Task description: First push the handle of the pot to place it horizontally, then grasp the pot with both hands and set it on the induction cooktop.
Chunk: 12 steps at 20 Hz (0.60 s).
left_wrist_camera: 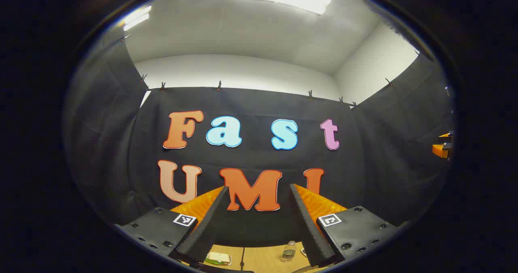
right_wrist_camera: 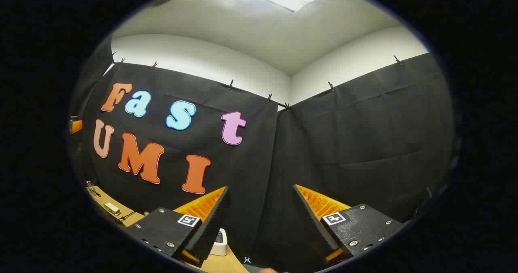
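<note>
Left gripper view: left gripper (left_wrist_camera: 259, 220) jaws apart.

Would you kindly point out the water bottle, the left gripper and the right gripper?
Water bottle (left_wrist_camera: 288, 251), left gripper view, on its clear body.
Left gripper (left_wrist_camera: 259, 192), left gripper view, midway between its fingertips.
Right gripper (right_wrist_camera: 261, 192), right gripper view, midway between its fingertips.

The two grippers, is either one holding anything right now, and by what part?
Nothing is held. The left gripper and the right gripper both stand open, with bare space between their fingers.

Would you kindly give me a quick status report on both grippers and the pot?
Left gripper open, raised, facing the booth wall. Right gripper open, raised too. Pot and cooktop out of frame.
</note>
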Available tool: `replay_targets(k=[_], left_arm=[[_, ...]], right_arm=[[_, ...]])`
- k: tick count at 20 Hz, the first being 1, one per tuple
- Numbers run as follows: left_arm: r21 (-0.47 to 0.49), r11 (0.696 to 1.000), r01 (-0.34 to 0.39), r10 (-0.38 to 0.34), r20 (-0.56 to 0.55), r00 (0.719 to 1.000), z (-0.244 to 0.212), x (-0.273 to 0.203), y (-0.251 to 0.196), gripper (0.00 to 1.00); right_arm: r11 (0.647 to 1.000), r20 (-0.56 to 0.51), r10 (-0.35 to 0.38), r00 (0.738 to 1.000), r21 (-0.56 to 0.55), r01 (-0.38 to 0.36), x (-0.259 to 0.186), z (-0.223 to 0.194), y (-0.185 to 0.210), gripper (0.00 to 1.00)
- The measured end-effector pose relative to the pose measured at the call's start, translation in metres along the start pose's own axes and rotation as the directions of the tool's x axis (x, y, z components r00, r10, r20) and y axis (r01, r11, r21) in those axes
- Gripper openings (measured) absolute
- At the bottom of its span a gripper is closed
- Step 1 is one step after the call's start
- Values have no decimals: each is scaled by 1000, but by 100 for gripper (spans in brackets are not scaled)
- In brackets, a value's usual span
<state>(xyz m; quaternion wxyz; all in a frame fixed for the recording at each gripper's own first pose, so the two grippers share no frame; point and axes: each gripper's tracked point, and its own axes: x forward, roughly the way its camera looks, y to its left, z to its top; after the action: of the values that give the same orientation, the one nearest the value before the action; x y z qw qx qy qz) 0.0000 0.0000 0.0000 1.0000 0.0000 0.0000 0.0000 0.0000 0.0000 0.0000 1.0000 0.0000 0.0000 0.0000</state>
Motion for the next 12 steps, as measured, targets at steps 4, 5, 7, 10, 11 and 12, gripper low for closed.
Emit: replay_targets(k=[4, 5, 7, 10, 11, 12], left_arm=[[9, 1000, 1, -1, 7, 1000, 3, 2, -7, 97], [15, 1000, -1, 1, 11, 1000, 2, 3, -10, 94], [19, 1000, -6, 5, 26, 1000, 7, 5, -13, 94], [24, 1000, -18, 17, 48, 999, 14, 4, -15, 94], [33, 999, -25, 23, 54, 998, 15, 2, -14, 97], [40, 999, -28, 25, 58, 998, 17, 2, -15, 97]], right_arm=[[1000, -1, -13, 1000, -16, 13, -4, -1, -7, 94], [1000, 2, -17, 1000, -19, 17, -4, -1, -9, 94], [1000, 5, -24, 1000, -17, 25, -8, -1, -14, 94], [999, 2, -36, 999, -12, 36, -11, -3, -22, 94], [999, 1, -43, 999, -12, 43, -11, -4, -26, 94], [999, 1, -48, 999, -11, 48, -12, -4, -28, 94]])
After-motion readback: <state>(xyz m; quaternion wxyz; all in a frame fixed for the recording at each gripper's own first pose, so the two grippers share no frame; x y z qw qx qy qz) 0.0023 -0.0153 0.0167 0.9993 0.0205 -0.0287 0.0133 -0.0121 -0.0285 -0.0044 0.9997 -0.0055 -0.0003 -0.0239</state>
